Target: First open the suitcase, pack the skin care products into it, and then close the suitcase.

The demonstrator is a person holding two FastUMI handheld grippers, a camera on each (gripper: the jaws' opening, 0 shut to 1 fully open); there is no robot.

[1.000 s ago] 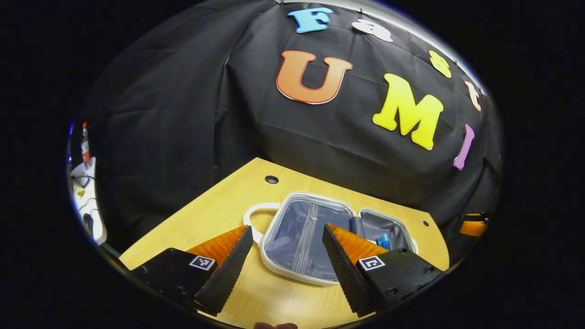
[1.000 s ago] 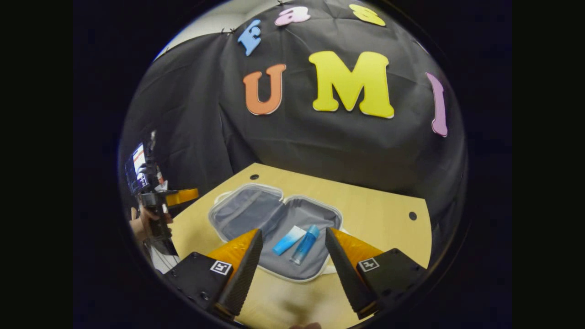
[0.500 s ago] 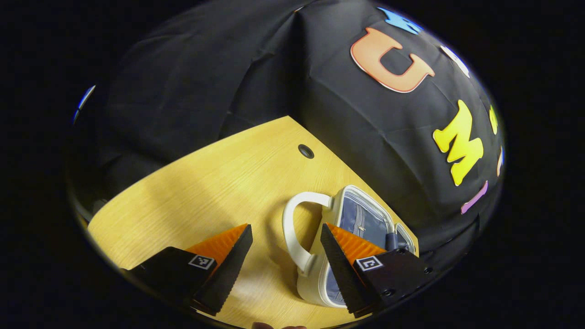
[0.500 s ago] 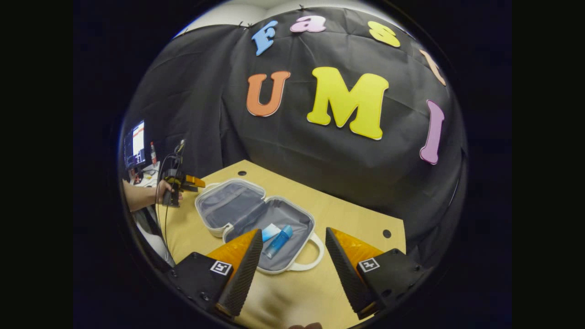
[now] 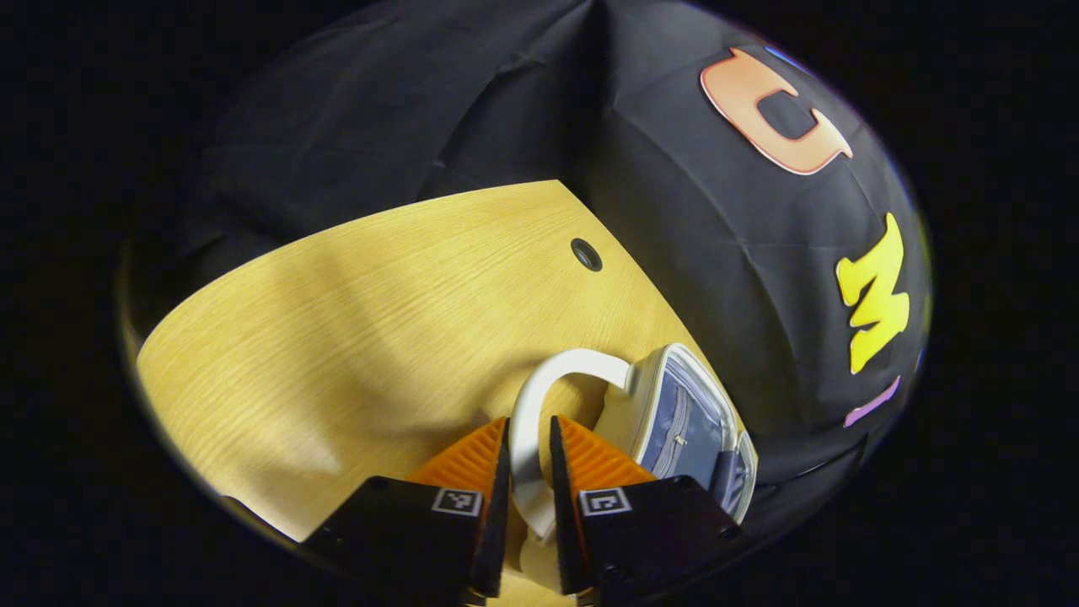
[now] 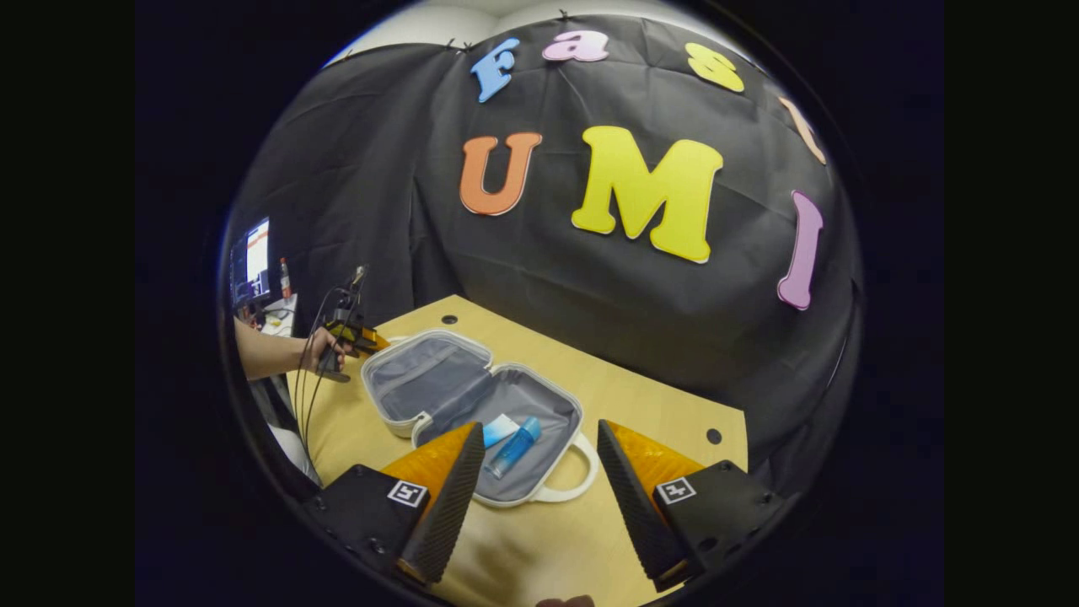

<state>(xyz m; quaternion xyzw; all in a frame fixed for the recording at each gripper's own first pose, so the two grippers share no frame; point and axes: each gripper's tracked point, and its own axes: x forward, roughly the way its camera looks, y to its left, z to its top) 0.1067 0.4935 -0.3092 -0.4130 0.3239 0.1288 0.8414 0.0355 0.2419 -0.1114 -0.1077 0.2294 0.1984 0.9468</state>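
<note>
The suitcase (image 6: 472,413) lies open on the bench (image 6: 657,405), a blue bottle (image 6: 512,447) and tube (image 6: 499,428) inside its nearer half; only closing remains. The left hand-held gripper (image 5: 529,459) clenches the far handle (image 5: 539,396), and the right hand-held gripper (image 6: 533,480) hangs released beside the suitcase
</note>
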